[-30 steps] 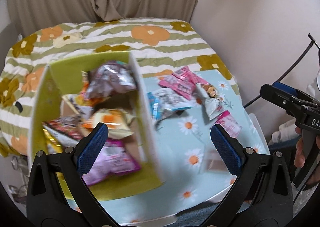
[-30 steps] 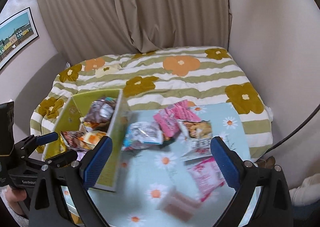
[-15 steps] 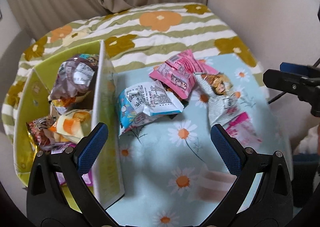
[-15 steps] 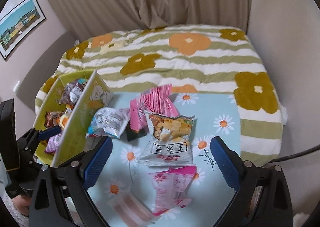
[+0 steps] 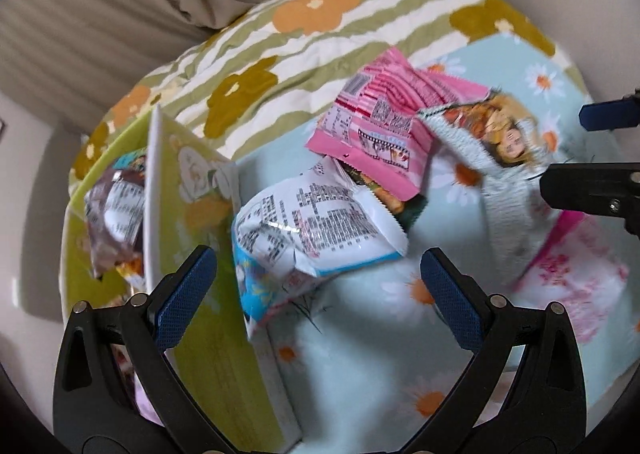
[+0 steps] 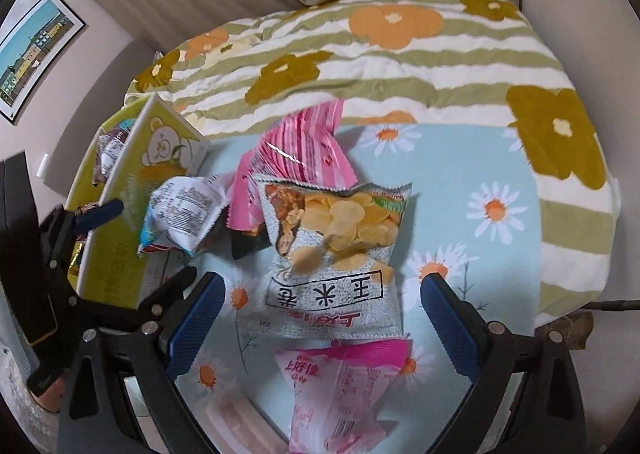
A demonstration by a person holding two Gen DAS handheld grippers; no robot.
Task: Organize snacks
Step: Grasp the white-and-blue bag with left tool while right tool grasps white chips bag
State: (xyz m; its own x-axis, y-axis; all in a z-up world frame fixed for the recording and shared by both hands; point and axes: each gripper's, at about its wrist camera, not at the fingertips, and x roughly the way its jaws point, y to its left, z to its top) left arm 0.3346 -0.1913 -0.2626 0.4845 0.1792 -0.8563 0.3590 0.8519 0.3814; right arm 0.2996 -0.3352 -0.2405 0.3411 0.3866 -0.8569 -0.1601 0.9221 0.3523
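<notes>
Both hand-held grippers agape: left hand-held gripper, right hand-held gripper.

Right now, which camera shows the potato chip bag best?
The right wrist view: the chip bag lies flat and sharp, centered just ahead of the open jaws, its chip picture and label readable. In the left wrist view the same bag sits far right, blurred and seen at a slant.

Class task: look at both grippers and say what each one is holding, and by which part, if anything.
Nothing is held. The left gripper and the right gripper are both open, with the snack packets lying loose on the cloth beyond them.
</notes>
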